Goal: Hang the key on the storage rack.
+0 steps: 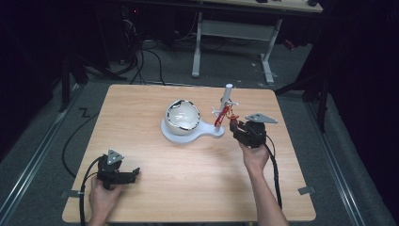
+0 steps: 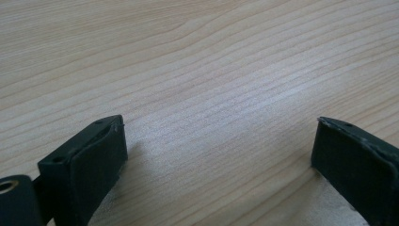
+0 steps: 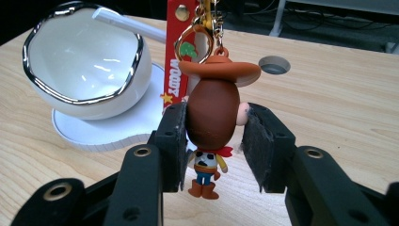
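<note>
We see a person's two forearms reaching in from the near edge of a light wooden worktop (image 1: 155, 188), each hand holding a black two-jaw gripper. The left gripper (image 1: 134, 173) lies low at the near left corner, held in a hand close to the near edge and pointing right across bare wood. Its own view shows the left gripper (image 2: 219, 141) with jaws spread wide and nothing between them, only wood grain.

The right arm stretches forward on the right side, wrist straight. The right gripper (image 1: 233, 123) points left toward a small white stand (image 1: 227, 96) with an upright post. From that stand hangs a cowboy figure keychain (image 1: 220, 117) on a gold clasp beside a red strap. In its own view, the right gripper (image 3: 214, 141) has its jaws on either side of the cowboy figure keychain (image 3: 211, 117), at the brown head below the orange hat. The left jaw touches the head; we cannot tell whether the right jaw touches too.

Just left of the stand sits a white egg-shaped bowl (image 1: 182, 115) with a silver rim, on a flat white base (image 1: 207, 132). Its hollow looks bare apart from a white rod crossing behind it. Open wood lies all around, widest along the near half.
</note>
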Available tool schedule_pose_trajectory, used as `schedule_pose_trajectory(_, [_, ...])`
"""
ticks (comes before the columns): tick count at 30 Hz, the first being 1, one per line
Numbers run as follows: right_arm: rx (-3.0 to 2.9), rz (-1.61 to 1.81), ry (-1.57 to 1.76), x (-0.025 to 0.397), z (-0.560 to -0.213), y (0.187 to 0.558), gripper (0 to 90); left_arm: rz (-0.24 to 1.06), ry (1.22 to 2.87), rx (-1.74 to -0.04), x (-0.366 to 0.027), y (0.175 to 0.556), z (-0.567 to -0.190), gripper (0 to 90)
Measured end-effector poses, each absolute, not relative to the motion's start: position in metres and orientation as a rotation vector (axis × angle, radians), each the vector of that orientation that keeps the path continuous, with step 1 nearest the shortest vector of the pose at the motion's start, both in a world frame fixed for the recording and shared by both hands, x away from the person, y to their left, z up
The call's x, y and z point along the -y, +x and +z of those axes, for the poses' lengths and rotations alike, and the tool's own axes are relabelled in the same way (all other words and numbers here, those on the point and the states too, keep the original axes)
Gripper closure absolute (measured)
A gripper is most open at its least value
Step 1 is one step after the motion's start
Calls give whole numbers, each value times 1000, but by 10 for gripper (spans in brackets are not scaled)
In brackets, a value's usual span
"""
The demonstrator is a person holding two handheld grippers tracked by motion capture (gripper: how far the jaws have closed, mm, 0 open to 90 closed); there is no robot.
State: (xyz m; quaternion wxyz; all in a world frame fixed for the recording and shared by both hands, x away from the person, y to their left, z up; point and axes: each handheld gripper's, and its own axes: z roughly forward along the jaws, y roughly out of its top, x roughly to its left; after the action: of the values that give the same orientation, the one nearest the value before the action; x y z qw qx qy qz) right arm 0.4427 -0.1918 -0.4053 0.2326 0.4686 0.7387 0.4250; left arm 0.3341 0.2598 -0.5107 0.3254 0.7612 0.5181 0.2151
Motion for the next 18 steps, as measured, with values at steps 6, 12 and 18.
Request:
schedule_pose_trajectory(6, [-2034, 1163, 1299, 187, -409, 445, 604, 563, 1996, -1357, -260, 334, -511, 43])
schedule_pose_trajectory(12, [-2036, 1164, 1305, 182, -412, 447, 603, 564, 1996, -1357, -260, 334, -511, 43])
schedule_pose_trajectory(18, [-2041, 1177, 1297, 178, -414, 446, 602, 563, 1996, -1356, -260, 334, -511, 43])
